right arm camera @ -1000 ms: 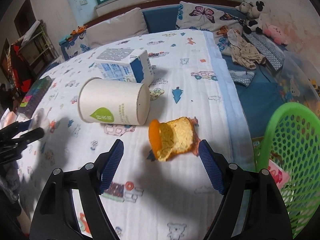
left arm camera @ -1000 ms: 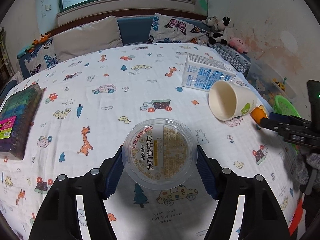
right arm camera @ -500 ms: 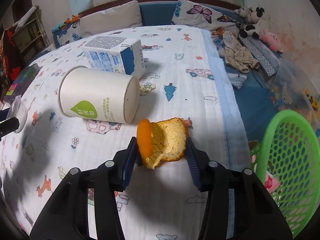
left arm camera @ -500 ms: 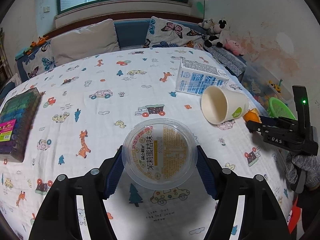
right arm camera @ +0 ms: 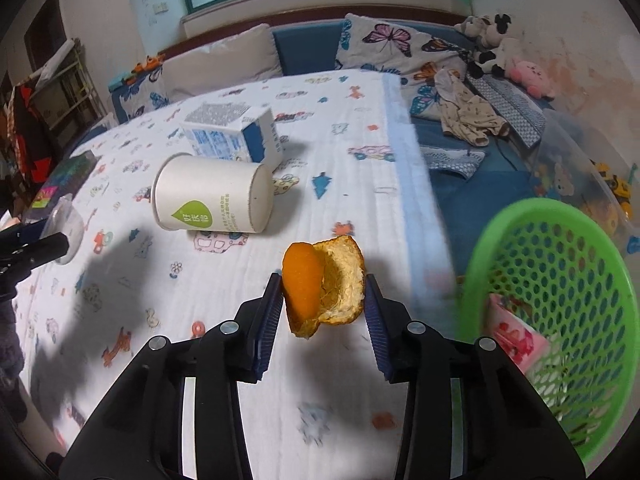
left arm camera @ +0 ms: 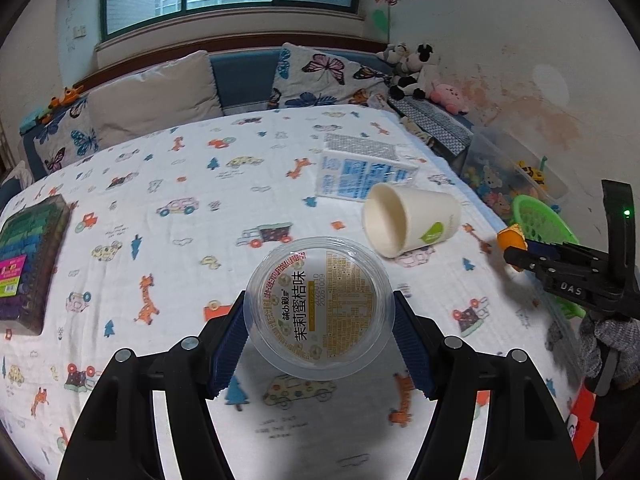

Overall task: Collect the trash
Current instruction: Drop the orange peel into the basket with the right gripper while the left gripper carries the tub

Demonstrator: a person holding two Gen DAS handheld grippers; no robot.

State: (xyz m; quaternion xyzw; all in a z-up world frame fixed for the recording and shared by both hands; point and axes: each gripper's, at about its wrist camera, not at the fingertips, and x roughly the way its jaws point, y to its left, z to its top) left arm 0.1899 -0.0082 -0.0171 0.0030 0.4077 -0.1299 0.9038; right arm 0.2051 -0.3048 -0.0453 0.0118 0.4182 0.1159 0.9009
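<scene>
My left gripper [left arm camera: 319,322] is shut on a clear plastic jelly cup [left arm camera: 319,307] with a yellow printed lid, held above the bed. My right gripper [right arm camera: 323,300] is shut on a piece of orange peel [right arm camera: 322,285], lifted off the sheet; the peel [left arm camera: 510,237] also shows at the right gripper's tip in the left wrist view. A white paper cup [right arm camera: 214,199] [left arm camera: 410,218] lies on its side on the patterned sheet, with a blue-and-white carton [right arm camera: 234,136] [left arm camera: 362,172] just behind it. A green mesh basket [right arm camera: 558,300] [left arm camera: 540,222] stands off the bed's right edge.
A pink wrapper [right arm camera: 516,336] lies in the basket. A dark box of coloured items [left arm camera: 28,256] sits at the bed's left side. Pillows [left arm camera: 156,96] and plush toys [left arm camera: 416,72] line the far end. Clothes [right arm camera: 470,118] lie on blue bedding to the right.
The right gripper's jaws closed on the orange peel and lifted it off the sheet. The left gripper rose a little with the jelly cup still held.
</scene>
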